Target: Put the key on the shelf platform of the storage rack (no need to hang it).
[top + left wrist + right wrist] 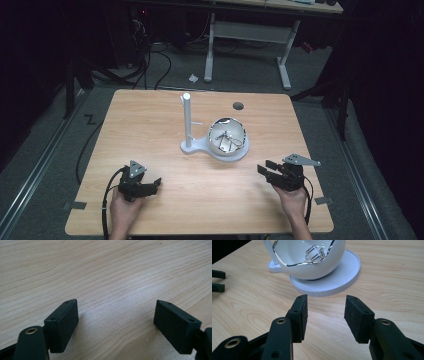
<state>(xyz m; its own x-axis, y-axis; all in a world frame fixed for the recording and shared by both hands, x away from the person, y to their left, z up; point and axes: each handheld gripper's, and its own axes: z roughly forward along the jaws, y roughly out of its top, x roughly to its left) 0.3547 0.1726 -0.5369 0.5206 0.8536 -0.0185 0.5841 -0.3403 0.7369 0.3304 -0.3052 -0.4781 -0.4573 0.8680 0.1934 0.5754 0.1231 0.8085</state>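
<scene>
Our right gripper (325, 315) hangs spread and empty, aimed at the white, chrome-rimmed ceramic bowl (312, 262) we mean to reach; our left gripper (115, 322) rests spread, empty.

Wooden table (150, 130), floor cables (150, 60)

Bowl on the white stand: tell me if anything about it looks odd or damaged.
The bowl sits on the white stand with a jagged, eggshell-like rim, edged in silver, so probably styled rather than broken. A small clear item lies inside. Nothing spilled.

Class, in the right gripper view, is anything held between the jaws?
No. The right gripper has open jaws with only bare table between them.
</scene>
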